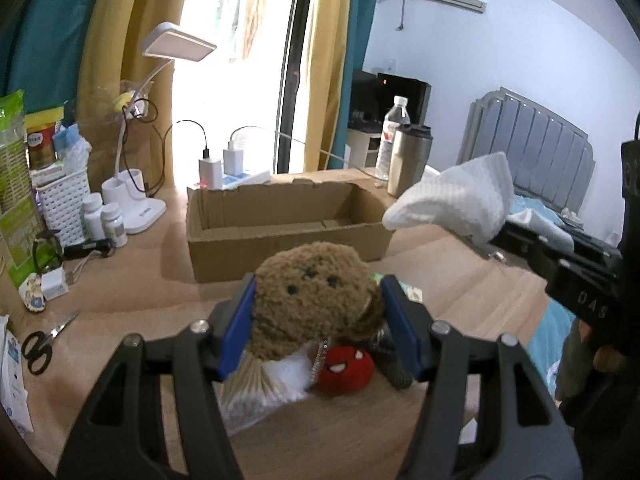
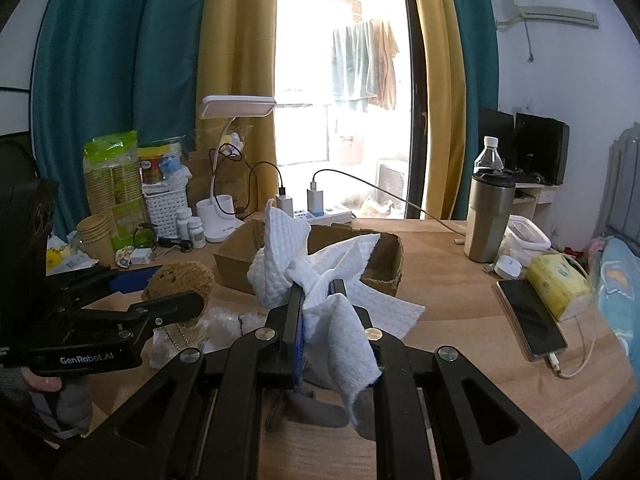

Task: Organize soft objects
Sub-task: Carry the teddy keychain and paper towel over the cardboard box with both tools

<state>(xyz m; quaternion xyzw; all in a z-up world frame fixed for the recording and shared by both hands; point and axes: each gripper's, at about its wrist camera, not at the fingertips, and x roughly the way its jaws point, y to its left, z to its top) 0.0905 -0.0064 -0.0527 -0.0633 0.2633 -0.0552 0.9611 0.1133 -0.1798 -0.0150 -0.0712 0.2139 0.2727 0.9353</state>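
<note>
The left gripper [image 1: 316,312] is clamped around a brown plush bear [image 1: 312,292], light and squashy, held above the table [image 1: 120,296] before the cardboard box [image 1: 280,232]. The right gripper [image 2: 316,300] pinches a limp white cloth [image 2: 316,264] mid-bunch, its ends drooping near that box [image 2: 384,256].

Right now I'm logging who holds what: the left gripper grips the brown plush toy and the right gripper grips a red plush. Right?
Not quite. The left gripper does grip the brown plush toy, but the right gripper holds a white cloth, as the right wrist view shows.
</note>
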